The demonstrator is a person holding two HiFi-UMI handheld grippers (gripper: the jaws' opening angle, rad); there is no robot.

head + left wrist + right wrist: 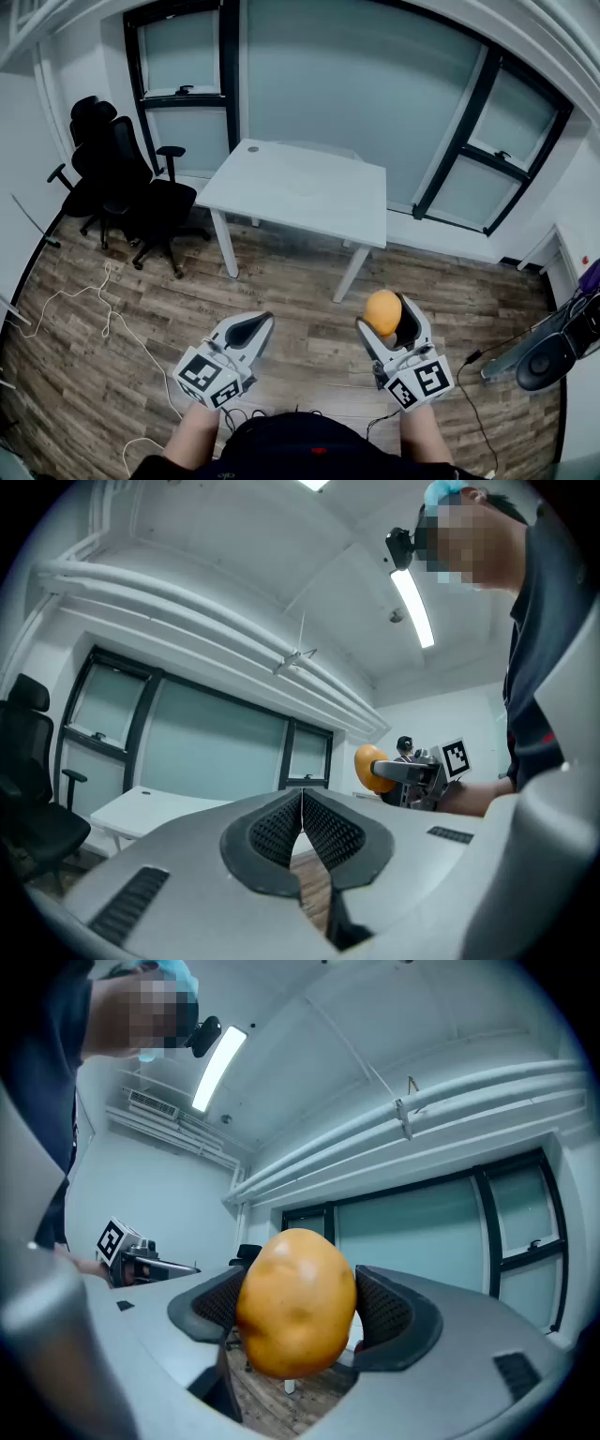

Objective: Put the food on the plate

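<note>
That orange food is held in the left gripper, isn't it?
No. The food is held in the right gripper, between its jaws, as the right gripper view shows. The left gripper is shut and empty.

Grey tongs (pixel 262 324) (black ribbed pads (pixel 270 832)), marker cubes (pixel 208 380)

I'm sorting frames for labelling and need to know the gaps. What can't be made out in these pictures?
- Plate: it shows in no view, so its place cannot be told.
- Small round thing on the white table, head view: too small to name.
- Orange food in the right gripper: its far side is hidden by its own bulk in the right gripper view, and the jaws cover its lower part in the head view.
</note>
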